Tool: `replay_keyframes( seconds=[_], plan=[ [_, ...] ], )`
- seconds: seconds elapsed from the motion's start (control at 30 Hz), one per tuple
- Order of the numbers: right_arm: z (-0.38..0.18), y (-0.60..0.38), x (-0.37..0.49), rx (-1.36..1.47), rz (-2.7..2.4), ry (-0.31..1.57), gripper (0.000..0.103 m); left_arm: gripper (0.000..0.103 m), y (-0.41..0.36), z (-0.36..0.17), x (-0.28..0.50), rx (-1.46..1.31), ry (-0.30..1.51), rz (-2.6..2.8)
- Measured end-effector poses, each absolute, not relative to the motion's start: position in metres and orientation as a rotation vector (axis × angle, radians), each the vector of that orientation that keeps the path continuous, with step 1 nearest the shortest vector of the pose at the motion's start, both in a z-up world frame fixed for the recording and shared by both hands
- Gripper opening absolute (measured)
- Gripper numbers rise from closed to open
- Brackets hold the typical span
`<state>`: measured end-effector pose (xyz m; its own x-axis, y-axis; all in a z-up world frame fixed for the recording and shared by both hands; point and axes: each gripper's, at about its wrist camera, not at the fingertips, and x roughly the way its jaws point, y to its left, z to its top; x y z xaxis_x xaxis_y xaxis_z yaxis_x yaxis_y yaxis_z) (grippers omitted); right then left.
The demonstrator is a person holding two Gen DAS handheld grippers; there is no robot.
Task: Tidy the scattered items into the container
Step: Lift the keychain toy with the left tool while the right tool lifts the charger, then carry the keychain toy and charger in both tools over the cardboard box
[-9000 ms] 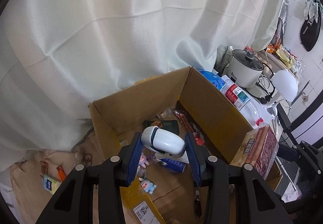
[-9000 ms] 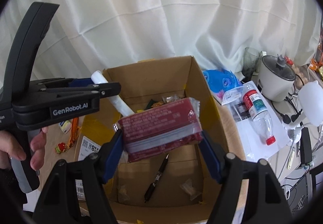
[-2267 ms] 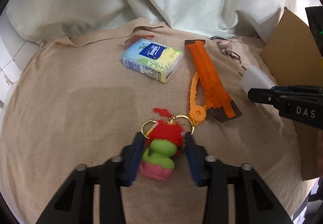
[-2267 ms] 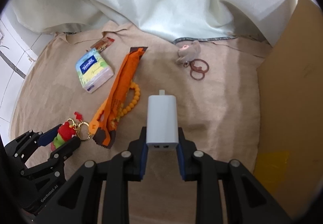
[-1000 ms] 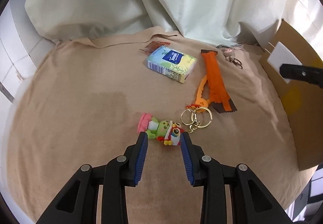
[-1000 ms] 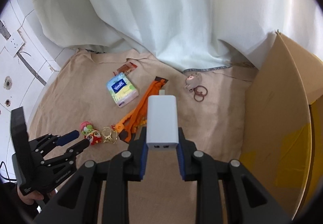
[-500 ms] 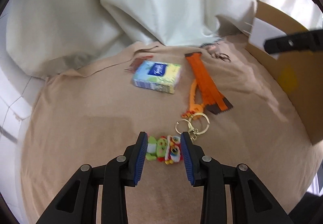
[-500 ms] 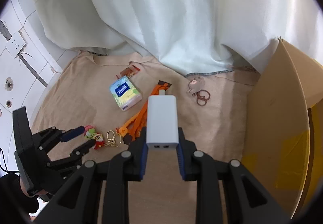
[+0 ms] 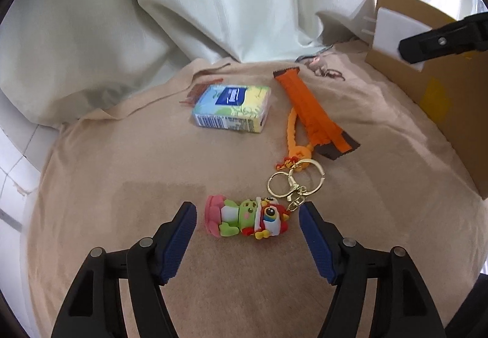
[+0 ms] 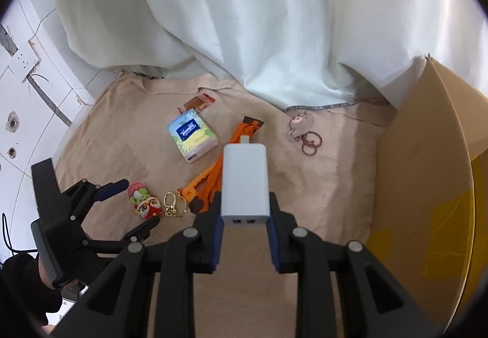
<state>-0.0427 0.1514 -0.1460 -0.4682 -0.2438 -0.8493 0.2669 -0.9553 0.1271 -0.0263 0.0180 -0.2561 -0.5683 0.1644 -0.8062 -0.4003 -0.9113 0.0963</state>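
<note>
A green and red figure keychain (image 9: 247, 217) (image 10: 145, 201) lies flat on the tan cloth, its gold rings (image 9: 294, 179) trailing to the right. My left gripper (image 9: 246, 222) (image 10: 134, 204) is open, one blue pad on each side of the figure without touching it. My right gripper (image 10: 245, 217) is shut on a white charger (image 10: 245, 182) (image 9: 393, 33), held above the cloth near the cardboard box (image 10: 427, 185) (image 9: 439, 88). A tissue pack (image 9: 233, 108) (image 10: 192, 135) and an orange snack wrapper (image 9: 314, 111) (image 10: 244, 127) lie further back.
A small pink charm with brown rings (image 10: 305, 132) (image 9: 324, 69) lies near the white curtain (image 10: 259, 18). A brown sachet (image 10: 199, 102) sits behind the tissue pack. A person's dark sleeve (image 10: 21, 292) holds the left gripper. White tiled wall runs along the left.
My left gripper has opened and the figure keychain now lies on the cloth between its pads. The right gripper still holds the white charger, little moved.
</note>
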Motion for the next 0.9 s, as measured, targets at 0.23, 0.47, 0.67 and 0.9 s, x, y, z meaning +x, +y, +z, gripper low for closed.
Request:
replay_keyframes(
  seconds=[0.23,0.47,0.67,0.9],
  plan=[
    [-0.145,0.149,-0.041,1.418,-2.469,0.043,0.029,0.071,0.013,-0.266,-0.033,-1.288,0.326,2.511],
    [-0.145,0.149,-0.042,1.422,-2.471,0.042,0.029,0.06,0.012,-0.267,-0.033,-1.29,0.285,2.472],
    [-0.146,0.148,-0.044,1.427,-2.474,0.038,0.029,0.06,0.01,-0.267,-0.034,-1.297,0.26,2.462],
    [-0.136,0.15,-0.041,1.399,-2.488,0.034,0.029,0.06,0.01,-0.247,-0.03,-1.289,0.229,2.486]
  ],
)
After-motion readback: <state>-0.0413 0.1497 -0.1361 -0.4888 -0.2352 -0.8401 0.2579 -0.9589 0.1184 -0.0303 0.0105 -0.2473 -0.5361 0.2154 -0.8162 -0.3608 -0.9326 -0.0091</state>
